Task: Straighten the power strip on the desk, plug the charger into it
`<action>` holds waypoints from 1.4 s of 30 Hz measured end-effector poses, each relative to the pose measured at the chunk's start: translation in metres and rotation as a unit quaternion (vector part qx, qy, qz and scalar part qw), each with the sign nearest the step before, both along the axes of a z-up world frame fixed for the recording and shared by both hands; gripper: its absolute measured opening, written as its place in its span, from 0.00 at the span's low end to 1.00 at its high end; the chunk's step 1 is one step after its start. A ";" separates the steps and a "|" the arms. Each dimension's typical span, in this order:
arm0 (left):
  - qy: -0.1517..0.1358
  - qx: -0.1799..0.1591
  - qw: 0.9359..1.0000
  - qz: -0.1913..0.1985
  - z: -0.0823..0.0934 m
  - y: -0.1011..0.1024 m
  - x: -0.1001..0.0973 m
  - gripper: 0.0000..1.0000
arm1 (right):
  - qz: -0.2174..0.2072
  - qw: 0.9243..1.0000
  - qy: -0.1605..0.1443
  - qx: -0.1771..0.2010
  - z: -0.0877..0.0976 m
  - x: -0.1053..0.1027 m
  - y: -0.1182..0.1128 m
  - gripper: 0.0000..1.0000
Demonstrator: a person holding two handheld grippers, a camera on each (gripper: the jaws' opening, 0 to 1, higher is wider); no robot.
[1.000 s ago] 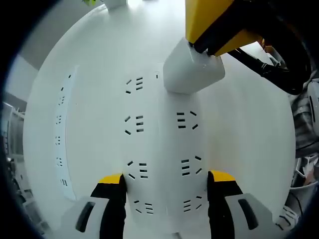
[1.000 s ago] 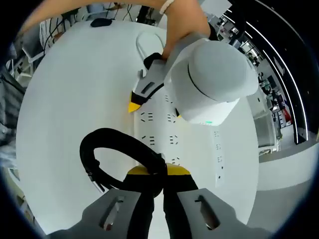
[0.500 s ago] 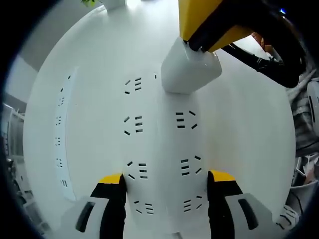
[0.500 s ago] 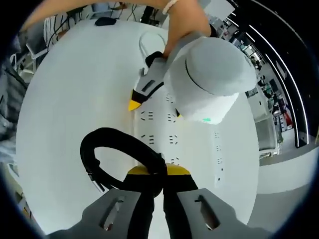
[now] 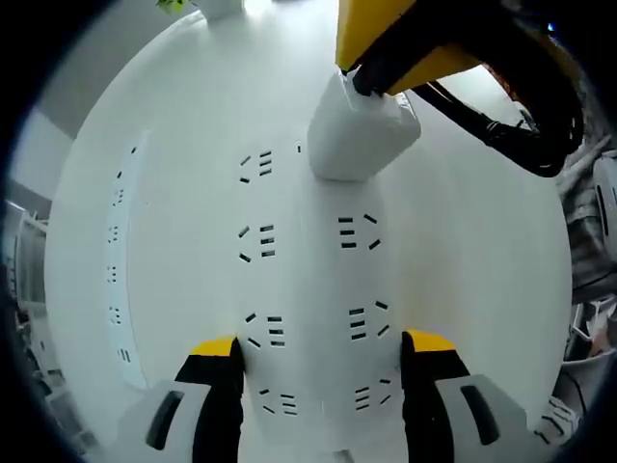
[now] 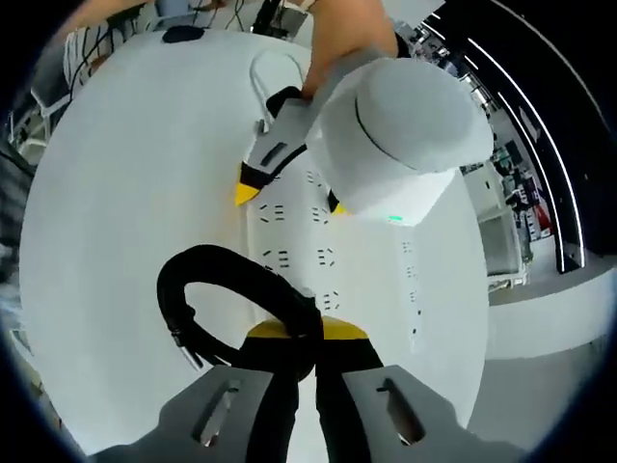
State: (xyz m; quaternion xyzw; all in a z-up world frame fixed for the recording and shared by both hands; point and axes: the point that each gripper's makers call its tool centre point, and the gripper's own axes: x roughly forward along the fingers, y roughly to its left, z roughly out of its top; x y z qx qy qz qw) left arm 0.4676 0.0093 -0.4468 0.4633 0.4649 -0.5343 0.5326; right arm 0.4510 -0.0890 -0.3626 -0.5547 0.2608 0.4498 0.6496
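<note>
A white power strip (image 5: 308,260) with two rows of sockets lies on the white desk (image 5: 482,251). My left gripper (image 5: 323,347) is shut on its near end, one jaw against each long side. A white charger (image 5: 362,135) sits on the strip's far end, with my right gripper (image 5: 386,82) shut on it from above. In the right gripper view the right gripper (image 6: 308,338) is shut, its jaws hiding the charger. The black cable (image 6: 193,280) loops out to the left. Beyond it are the power strip (image 6: 294,256) and the left gripper (image 6: 289,198).
A second white power strip (image 5: 116,270) lies parallel on the desk, also seen in the right gripper view (image 6: 415,289). The strip's white cord (image 6: 265,72) curls behind the left gripper. A person's hand (image 6: 347,39) holds that gripper. A dark object (image 6: 183,36) sits at the desk's far edge.
The right gripper and charger have shifted slightly along the strip's far end. The right gripper view has tilted a little. The left gripper's hold on the strip is unchanged.
</note>
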 end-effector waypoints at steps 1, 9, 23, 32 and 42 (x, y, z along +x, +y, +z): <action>0.000 0.001 1.000 0.000 0.000 0.000 0.000 0.66 | -0.017 0.999 0.029 0.021 -0.001 0.000 0.000 0.03; 0.000 0.003 1.000 -0.002 0.000 0.001 0.000 0.66 | -0.052 0.996 0.043 0.064 0.000 0.001 0.001 0.03; 0.001 -0.020 1.000 0.008 0.001 0.003 0.000 0.68 | -0.036 0.991 0.047 0.123 0.004 0.001 0.004 0.06; 0.003 -0.046 0.999 0.021 0.000 0.002 -0.001 0.71 | -0.063 0.967 0.086 0.230 0.004 0.004 0.004 0.13; -0.001 -0.095 0.992 0.078 -0.001 -0.006 -0.001 0.76 | -0.071 0.945 0.091 0.305 0.005 0.004 0.003 0.19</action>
